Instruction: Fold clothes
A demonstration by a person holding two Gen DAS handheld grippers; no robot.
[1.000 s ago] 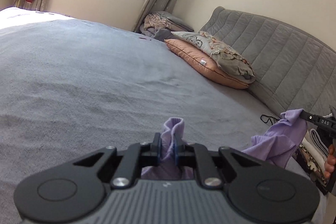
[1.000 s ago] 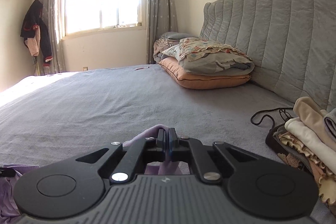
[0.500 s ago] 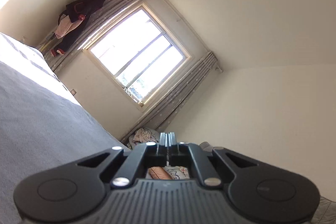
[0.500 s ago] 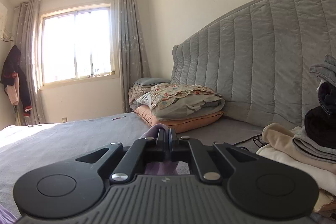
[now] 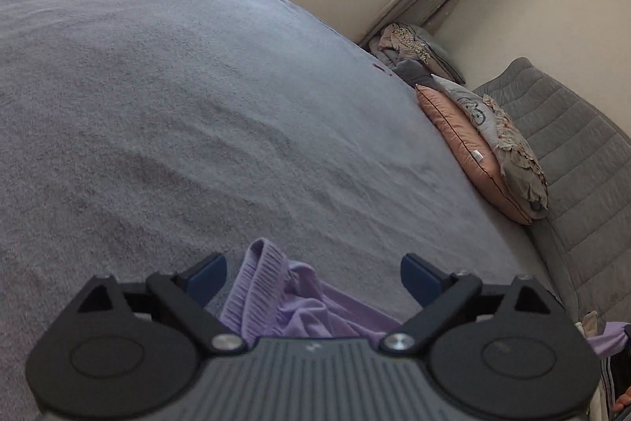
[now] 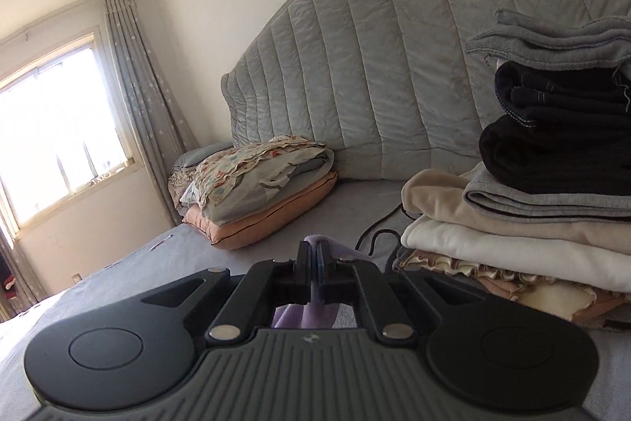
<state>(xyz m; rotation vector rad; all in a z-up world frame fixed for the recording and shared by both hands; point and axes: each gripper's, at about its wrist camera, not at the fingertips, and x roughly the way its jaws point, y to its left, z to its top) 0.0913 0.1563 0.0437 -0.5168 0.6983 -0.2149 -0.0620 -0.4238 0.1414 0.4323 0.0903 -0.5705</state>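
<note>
Left tool (image 5: 313, 273): jaws opening, spread wide, blue pads clear of lilac garment (image 5: 284, 306); ribbed edge lies loose between them on grey bed cover (image 5: 177, 113). Orange pillow (image 5: 465, 148) under patterned pillow (image 5: 508, 152) far right, against quilted headboard (image 5: 572, 145). Right tool (image 6: 314, 263): jaws pinched tight on fold of same lilac garment, cloth hanging below pads. Stack of folded clothes (image 6: 532, 192) right of it, on bed. Black cord (image 6: 378, 227) beside stack.
</note>
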